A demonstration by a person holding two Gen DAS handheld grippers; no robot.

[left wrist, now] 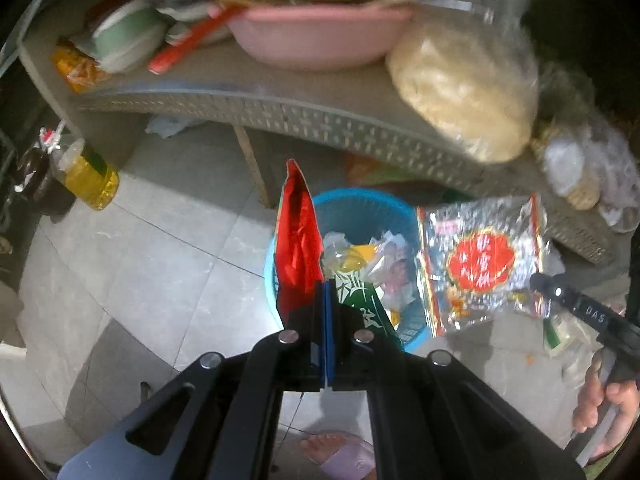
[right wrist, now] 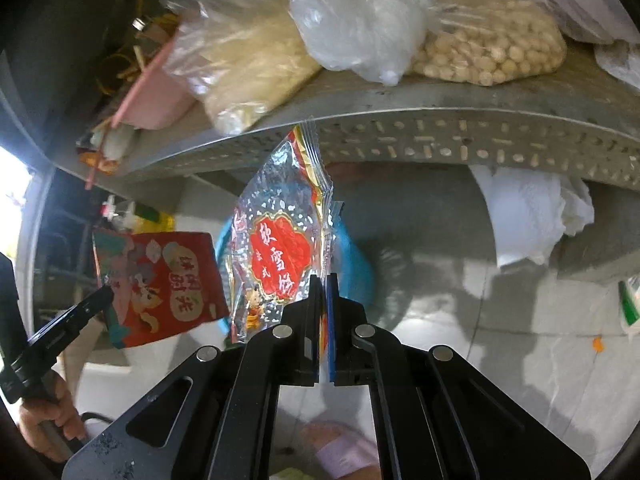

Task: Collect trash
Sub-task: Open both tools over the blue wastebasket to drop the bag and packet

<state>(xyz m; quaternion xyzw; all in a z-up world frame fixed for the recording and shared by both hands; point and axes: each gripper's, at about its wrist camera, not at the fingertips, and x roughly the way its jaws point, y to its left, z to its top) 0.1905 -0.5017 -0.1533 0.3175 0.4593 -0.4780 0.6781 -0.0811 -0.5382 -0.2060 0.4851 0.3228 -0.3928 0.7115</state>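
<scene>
My left gripper point(left wrist: 325, 282) is shut on a red snack wrapper point(left wrist: 298, 240) and holds it upright over the near left rim of a blue trash basket point(left wrist: 362, 204) that holds several wrappers. My right gripper point(right wrist: 323, 278) is shut on a clear wrapper with a red label point(right wrist: 280, 252), held above the basket point(right wrist: 354, 256). This clear wrapper also shows in the left wrist view point(left wrist: 480, 264), right of the basket. The red wrapper shows in the right wrist view point(right wrist: 160, 284), in the left gripper point(right wrist: 108, 292).
A grey woven table point(left wrist: 304, 112) stands just behind the basket, carrying a pink basin point(left wrist: 316, 36), bags of food point(left wrist: 468, 92) and bowls. An oil bottle point(left wrist: 90, 178) stands on the tiled floor at left. White paper point(right wrist: 528, 212) lies under the table. A green-white wrapper point(right wrist: 630, 304) lies at right.
</scene>
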